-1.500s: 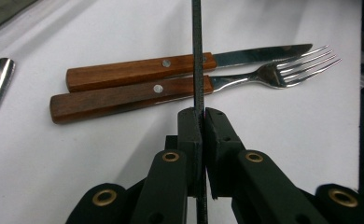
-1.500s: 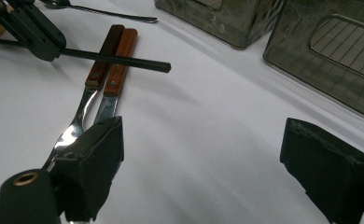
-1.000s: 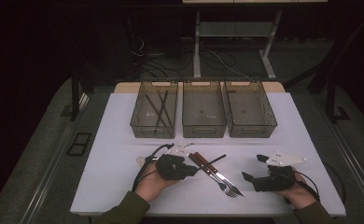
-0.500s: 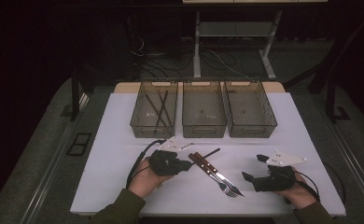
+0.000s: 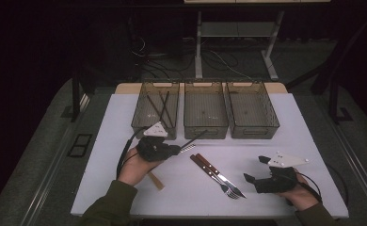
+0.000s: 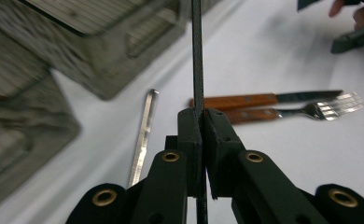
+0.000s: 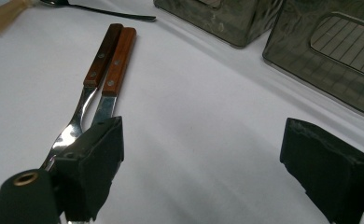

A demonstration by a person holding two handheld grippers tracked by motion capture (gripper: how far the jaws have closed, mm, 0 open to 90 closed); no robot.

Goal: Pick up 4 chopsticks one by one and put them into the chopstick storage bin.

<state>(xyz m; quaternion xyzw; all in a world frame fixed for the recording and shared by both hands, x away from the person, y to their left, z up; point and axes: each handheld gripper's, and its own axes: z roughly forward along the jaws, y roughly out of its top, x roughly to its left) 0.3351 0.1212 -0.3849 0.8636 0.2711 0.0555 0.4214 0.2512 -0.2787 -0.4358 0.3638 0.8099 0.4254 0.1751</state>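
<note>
While the left gripper [image 5: 176,149] pinches a thin dark stick [image 6: 198,56] between its pressed-together jaws, the stick slants up toward the front wall of the middle bin [image 5: 205,128]. Two more dark sticks lie in the left bin [image 5: 141,113], and the right bin [image 5: 252,111] stands beside the middle one. A knife [image 5: 212,170] and fork [image 5: 219,179] lie side by side on the white table [image 5: 304,132], between the two hands. Near them, the right gripper [image 5: 257,170] rests with its jaws spread wide. A pale wooden piece [image 5: 155,181] lies by the left hand [image 5: 133,165].
</note>
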